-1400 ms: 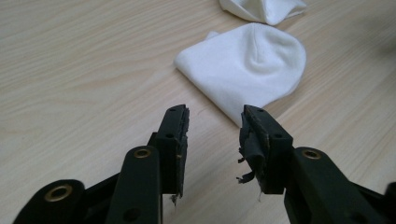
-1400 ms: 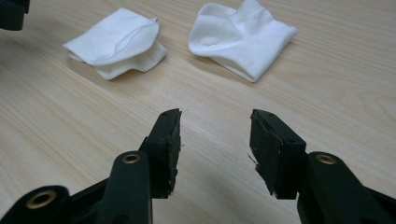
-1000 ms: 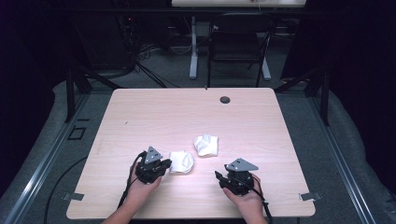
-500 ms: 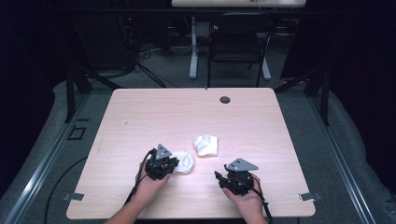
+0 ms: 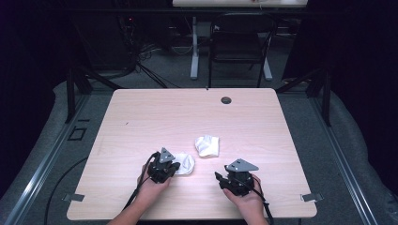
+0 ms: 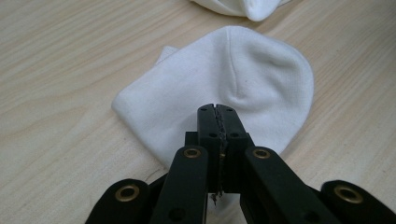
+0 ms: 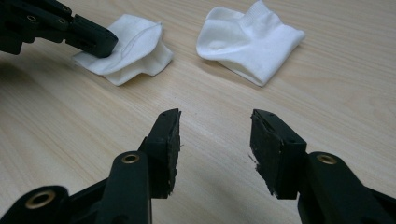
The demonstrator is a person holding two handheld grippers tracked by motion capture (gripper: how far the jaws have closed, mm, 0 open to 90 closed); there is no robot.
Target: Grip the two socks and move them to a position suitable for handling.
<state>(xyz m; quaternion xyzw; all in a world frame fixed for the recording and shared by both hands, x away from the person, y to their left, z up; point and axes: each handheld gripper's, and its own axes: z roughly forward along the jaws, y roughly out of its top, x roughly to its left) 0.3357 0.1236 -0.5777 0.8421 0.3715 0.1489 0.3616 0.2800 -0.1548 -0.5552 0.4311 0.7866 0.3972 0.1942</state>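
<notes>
A white sock (image 5: 186, 163) lies flat on the wooden table (image 5: 141, 117), its rounded end showing large in the left gripper view (image 6: 243, 60). My left gripper (image 5: 176, 166) lies over its near edge. Its jaws have just been closing and now stand together (image 6: 218, 109), pinching a fold of the fabric, which creases toward the tips. The right gripper view has the left gripper (image 7: 100, 44) resting on that sock (image 7: 135, 46). A second folded white sock (image 5: 207, 145) lies just beyond and to the right (image 7: 247, 42). My right gripper (image 5: 218, 177) stands open (image 7: 215, 135) above bare wood.
A small dark round grommet (image 5: 226, 100) sits near the table's far edge. A chair (image 5: 239, 47) and a desk leg stand on the floor beyond the table. Cables trail from both grippers toward the near edge.
My left gripper has slid a little to the right onto the near sock and its jaws have come together. The right gripper and the second sock have kept still.
</notes>
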